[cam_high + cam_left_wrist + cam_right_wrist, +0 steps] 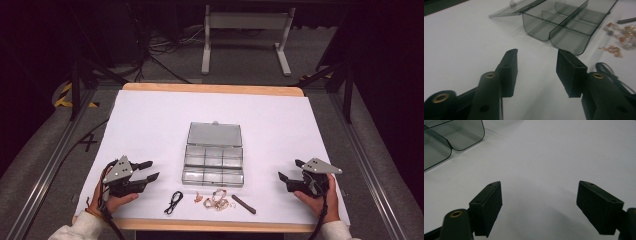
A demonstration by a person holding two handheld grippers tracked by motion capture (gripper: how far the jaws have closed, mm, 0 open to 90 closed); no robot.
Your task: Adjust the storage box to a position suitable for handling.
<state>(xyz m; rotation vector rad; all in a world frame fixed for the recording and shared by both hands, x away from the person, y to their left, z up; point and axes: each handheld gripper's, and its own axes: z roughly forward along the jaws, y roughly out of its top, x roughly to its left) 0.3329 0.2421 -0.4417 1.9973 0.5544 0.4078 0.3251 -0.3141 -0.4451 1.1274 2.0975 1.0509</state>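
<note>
A clear smoky plastic compartment box [214, 160] lies open in the middle of the white table [150, 125], its lid [215, 134] folded back. In front of it lie a black cord [173, 202], a heap of gold and pink jewellery [216, 200] and a dark stick [243, 204]. My left gripper [149, 170] rests open at the front left, pointing toward the box [559, 27]. The cord [609, 72] and jewellery [621, 37] lie to its right. My right gripper [289, 170] sits open at the front right, a corner of the box [451, 137] at upper left.
The table has a wooden edge [210, 89] at the far side. Beyond it stand white desk legs [245, 37] and cables on a grey floor. Metal rails [50, 165] run along both sides of the table.
</note>
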